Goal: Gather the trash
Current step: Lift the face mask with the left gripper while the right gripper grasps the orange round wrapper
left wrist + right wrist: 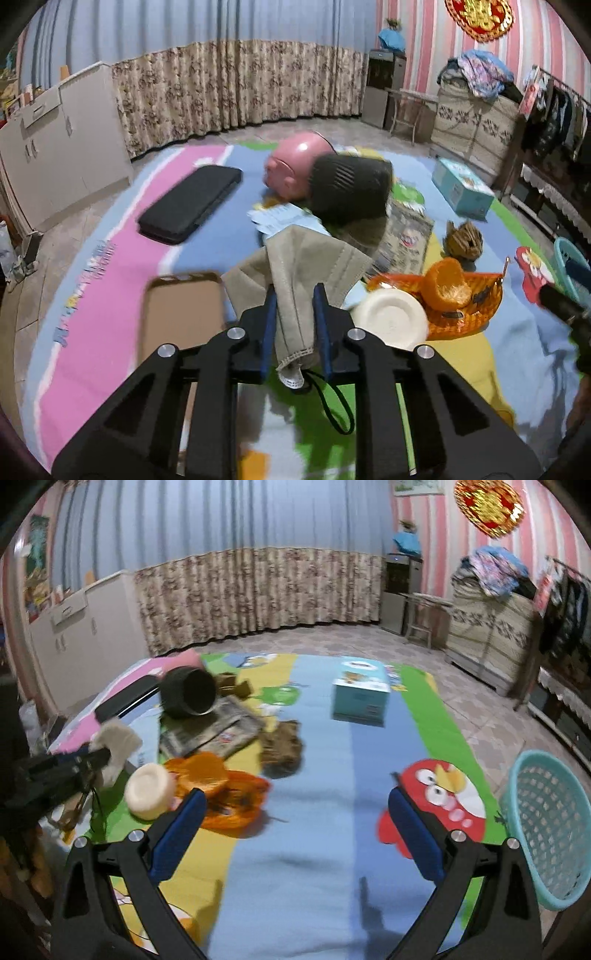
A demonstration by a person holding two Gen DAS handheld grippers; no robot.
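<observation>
My left gripper [295, 290] is shut on a crumpled grey-beige face mask [306, 258], whose black ear loop [332, 406] dangles below the fingers. The right wrist view shows the same mask [118, 742] at the far left, held above the play mat. My right gripper [297, 794] is open over the mat's blue stripe with nothing between its fingers. An orange wrapper [236, 801] and a white round lid [149, 792] lie just left of it. A teal mesh basket [546, 823] stands at the mat's right edge.
On the colourful mat [317, 867] lie a brown crumpled wad [280, 746], a newspaper [214, 731], a black pot [190, 696], a pink ball [295, 162], a teal box [360, 696], a black flat case [192, 203] and a brown phone case [181, 314]. Cabinets and curtains line the walls.
</observation>
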